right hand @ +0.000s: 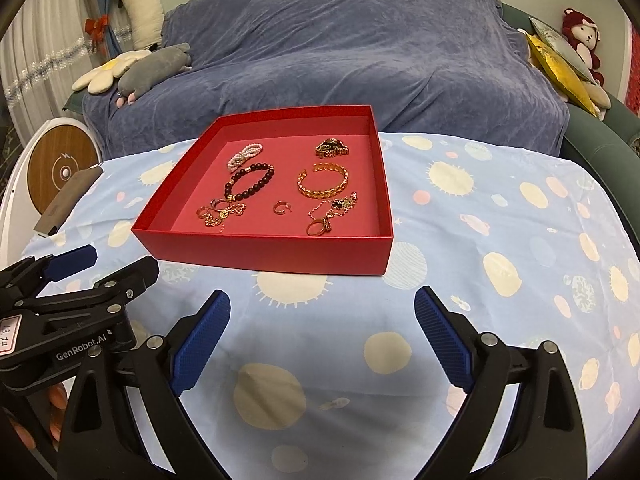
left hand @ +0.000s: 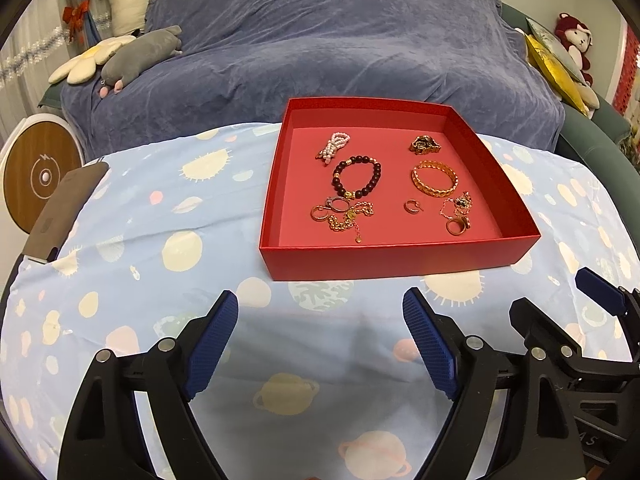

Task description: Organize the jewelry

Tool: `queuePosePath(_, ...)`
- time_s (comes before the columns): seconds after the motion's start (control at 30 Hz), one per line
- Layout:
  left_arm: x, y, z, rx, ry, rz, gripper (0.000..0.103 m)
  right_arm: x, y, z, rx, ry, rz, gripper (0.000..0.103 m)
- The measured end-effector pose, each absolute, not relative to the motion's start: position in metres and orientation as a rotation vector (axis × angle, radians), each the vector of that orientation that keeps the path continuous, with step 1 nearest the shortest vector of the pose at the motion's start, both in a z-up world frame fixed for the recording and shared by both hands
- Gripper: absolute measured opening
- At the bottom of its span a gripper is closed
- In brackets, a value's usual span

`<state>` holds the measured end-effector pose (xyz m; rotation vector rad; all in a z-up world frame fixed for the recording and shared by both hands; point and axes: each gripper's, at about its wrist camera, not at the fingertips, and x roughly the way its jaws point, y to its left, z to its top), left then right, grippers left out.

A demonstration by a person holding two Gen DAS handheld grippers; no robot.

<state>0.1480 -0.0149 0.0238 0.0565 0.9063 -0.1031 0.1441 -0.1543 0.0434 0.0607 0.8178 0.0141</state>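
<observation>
Red cardboard walled in the whole collection: a shallow red box [left hand: 400, 258] sat on a planet-print tablecloth [left hand: 160, 240], its low rim keeping small pieces from rolling onto the cloth. At far left a brown phone-like slab [left hand: 60, 216] lay over the table's edge, well apart from the work. The left gripper [left hand: 320, 336] hung short of the box's near wall with its blue-padded jaws spread wide and empty, apparently so either side of the box stayed within reach. Inside, the jewelry lay in two loose columns, which read as a sorting already largely done. The left column held a pearl strand [left hand: 334, 146] at the back, a dark beaded bracelet [left hand: 357, 178] in the middle, and a tangle of gold rings and chain [left hand: 344, 216] nearest the front. A single small hoop earring [left hand: 412, 206] lay between the columns, probably the piece left to place. The right column held a dark-and-gold cluster [left hand: 424, 145], too small to identify, then a gold cuff bracelet [left hand: 435, 180], then a fine chain with a ring [left hand: 458, 216]. Further right, the right gripper [right hand: 322, 340] waited just beside its partner, jaws equally wide and carrying nothing. A blue-covered sofa [left hand: 320, 40] with plush toys filled the background.
</observation>
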Motion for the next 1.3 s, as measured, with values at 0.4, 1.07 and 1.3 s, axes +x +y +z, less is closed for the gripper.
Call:
queuePosePath(0.4,0.1464,-0.0164,0.0261,0.076,0.889,-0.084,0.082,0.1438,-0.1546,0.0434,0.064,0.820,0.011,0.091)
queuePosePath(1.07,0.1455,-0.0157,0.0265,0.083,0.886,-0.077,0.082,0.1437,-0.1548,0.0433,0.065,0.821,0.008,0.091)
queuePosePath(1.3,0.1463,-0.0144,0.0269,0.088,0.880,-0.072,0.082,0.1422,-0.1565,0.0432,0.063,0.818,0.005,0.091)
